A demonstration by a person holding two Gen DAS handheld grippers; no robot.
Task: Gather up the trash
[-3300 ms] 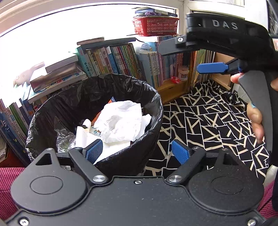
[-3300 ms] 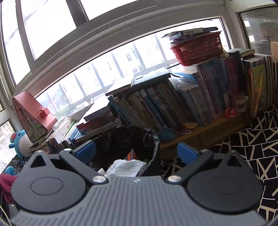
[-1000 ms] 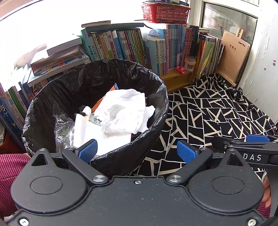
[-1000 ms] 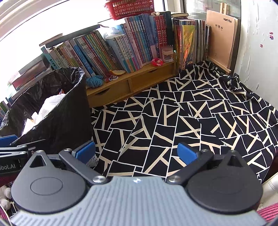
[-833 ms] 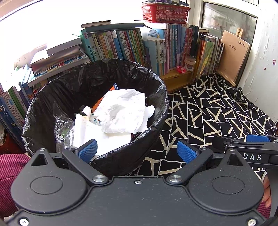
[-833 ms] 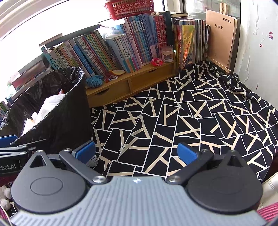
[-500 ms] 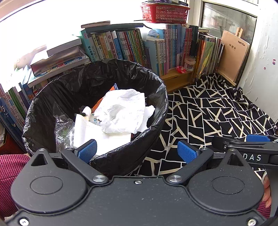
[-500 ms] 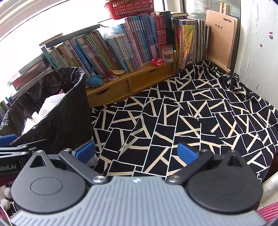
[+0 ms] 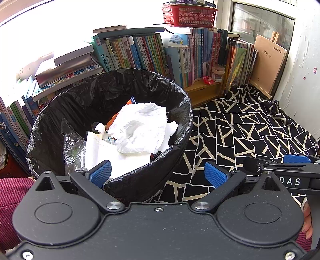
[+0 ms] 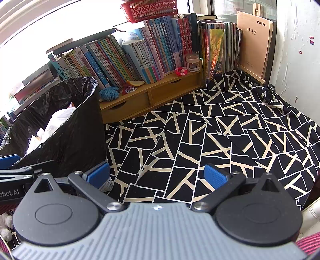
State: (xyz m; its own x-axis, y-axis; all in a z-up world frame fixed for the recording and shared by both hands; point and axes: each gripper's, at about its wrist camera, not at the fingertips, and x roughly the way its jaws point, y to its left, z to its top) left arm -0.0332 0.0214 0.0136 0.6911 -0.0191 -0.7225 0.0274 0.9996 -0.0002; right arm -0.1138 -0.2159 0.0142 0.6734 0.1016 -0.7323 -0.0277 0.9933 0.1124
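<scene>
My left hand-held gripper (image 9: 158, 174) hangs at the near rim of the bin (image 9: 178, 140), its blue pads spread wide with nothing between them. The bin is lined with a black bag, and inside it I see crumpled white paper (image 9: 140, 126) on top, flat white sheets (image 9: 120, 158) underneath, a clear plastic wrapper (image 9: 73, 148) against the left wall and a bit of orange packaging behind.

My right hand-held gripper (image 10: 157, 176) is also spread wide and empty, held low over the black-and-cream patterned cloth (image 10: 220, 136) just to the right of the bin. I see no loose trash on the cloth in either view. In the left view, the right gripper shows at the lower right edge, with fingertips of the person's hand (image 9: 307, 224) on its handle.

Behind the bin runs a row of books (image 10: 140, 58) on a low wooden shelf (image 10: 152, 96), with a red basket (image 9: 188, 14) on top, a blue yarn ball (image 10: 109, 93) and a small jar (image 10: 193, 62).
</scene>
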